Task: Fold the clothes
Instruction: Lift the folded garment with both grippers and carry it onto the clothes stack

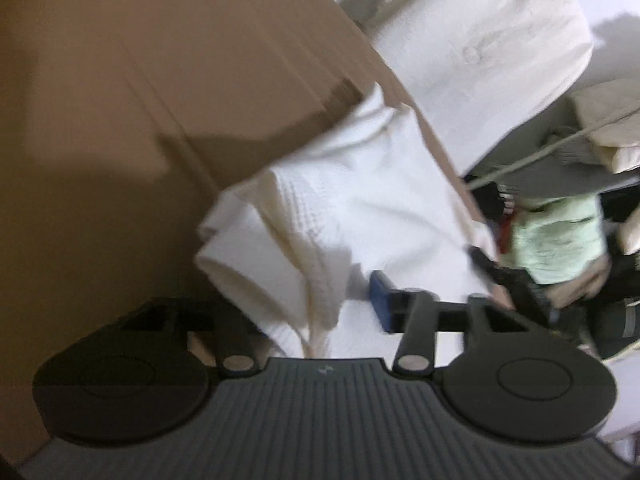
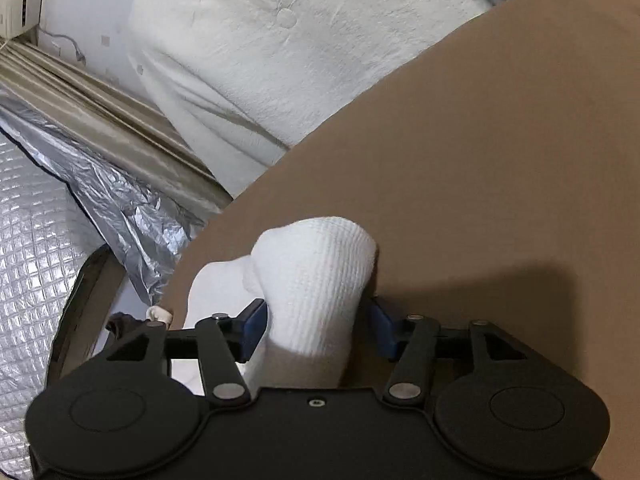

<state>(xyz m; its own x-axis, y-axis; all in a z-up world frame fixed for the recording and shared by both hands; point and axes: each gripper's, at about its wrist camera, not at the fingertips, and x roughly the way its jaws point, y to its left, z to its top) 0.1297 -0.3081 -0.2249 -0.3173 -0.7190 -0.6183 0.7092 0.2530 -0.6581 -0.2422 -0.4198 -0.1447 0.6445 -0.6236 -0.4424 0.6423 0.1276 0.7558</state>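
A white waffle-knit garment (image 1: pixel 332 216) lies bunched on a brown table (image 1: pixel 120 120). In the left wrist view the left gripper (image 1: pixel 320 312) sits over its near edge; cloth covers the left finger and only the blue pad of the right finger (image 1: pixel 382 300) shows, so its grip is unclear. In the right wrist view the right gripper (image 2: pixel 318 328) has its blue pads (image 2: pixel 254 326) closed against a bunched fold of the same white garment (image 2: pixel 316 280), held just above the table (image 2: pixel 500 160). The other gripper's dark fingers show at the garment's far edge (image 1: pixel 500 272).
A white cushion (image 2: pixel 288 40) leans behind the table. Silver foil sheeting (image 2: pixel 80 208) and a curtain lie to the left. In the left wrist view a pile of clothes, with a pale green piece (image 1: pixel 560 236), sits beyond the table's edge.
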